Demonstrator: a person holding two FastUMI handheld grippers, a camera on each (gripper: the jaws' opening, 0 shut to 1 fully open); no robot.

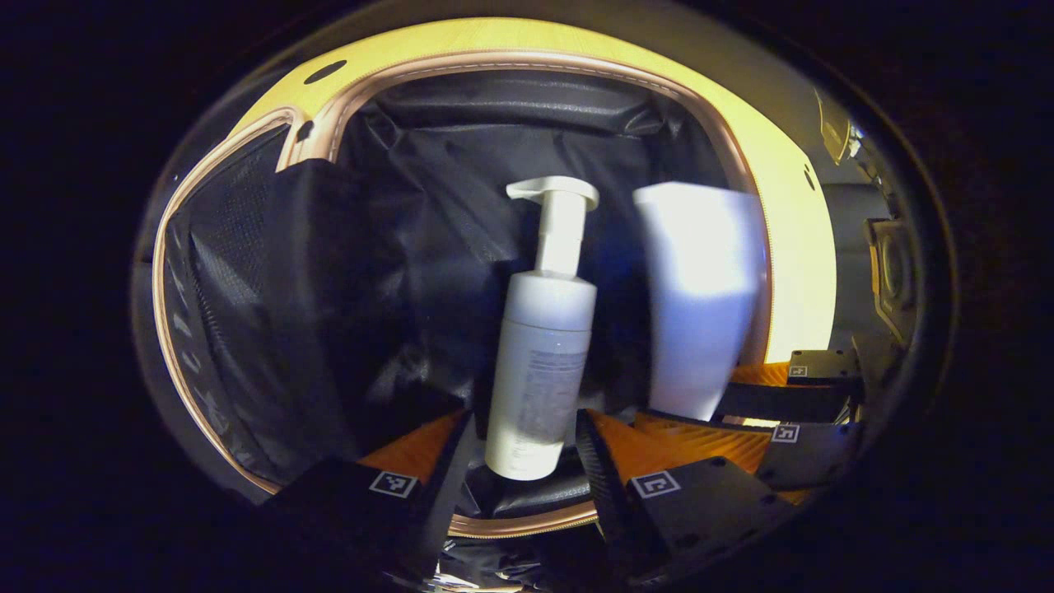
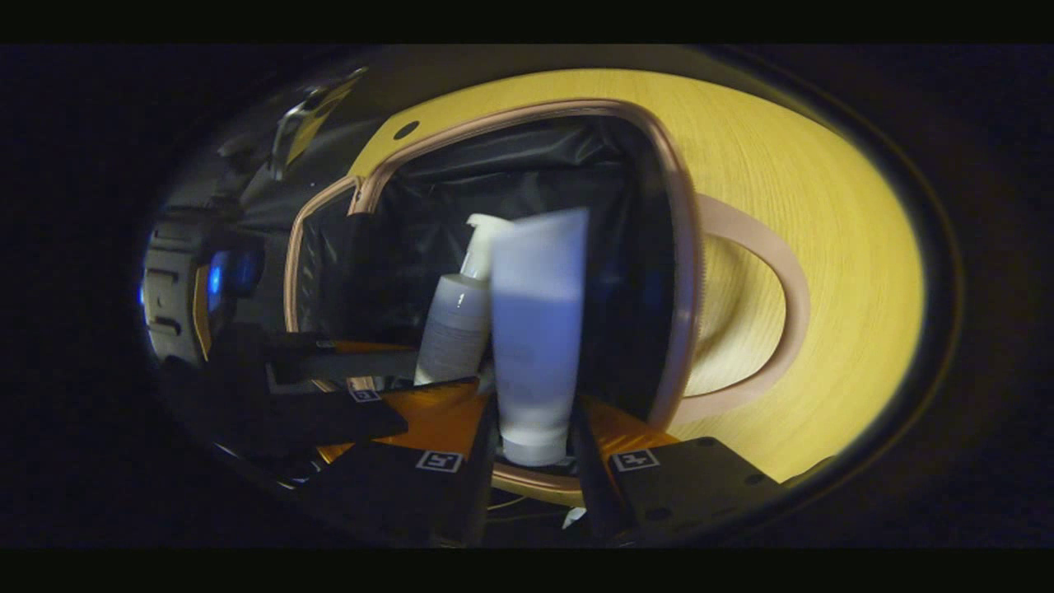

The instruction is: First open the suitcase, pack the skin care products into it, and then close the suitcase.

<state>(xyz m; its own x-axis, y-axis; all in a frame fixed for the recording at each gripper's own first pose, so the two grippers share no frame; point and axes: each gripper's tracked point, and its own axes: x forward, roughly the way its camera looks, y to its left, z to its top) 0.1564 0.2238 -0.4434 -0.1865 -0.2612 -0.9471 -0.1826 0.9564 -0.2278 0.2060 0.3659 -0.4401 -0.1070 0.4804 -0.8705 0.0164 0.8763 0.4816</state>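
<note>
The suitcase (image 1: 799,272) lies open, with a yellow shell, a tan zip rim and a black lining (image 1: 412,247). My left gripper (image 1: 527,465) is shut on the lower body of a white pump bottle (image 1: 543,346), held upright-looking over the lining. To its right, my right gripper (image 1: 782,403) holds a white tube (image 1: 700,296). In the right gripper view, my right gripper (image 2: 535,457) is shut on the white tube (image 2: 537,329) near its cap end. The pump bottle (image 2: 454,325) sits just left of it, held by the left gripper (image 2: 346,383). Both products hang over the suitcase interior (image 2: 527,173).
A black mesh pocket (image 1: 214,272) lines the left wall of the suitcase. A tan curved band (image 2: 782,321) runs across the yellow shell (image 2: 790,165) to the right of the opening. Dark hardware (image 1: 893,272) stands beyond the right rim.
</note>
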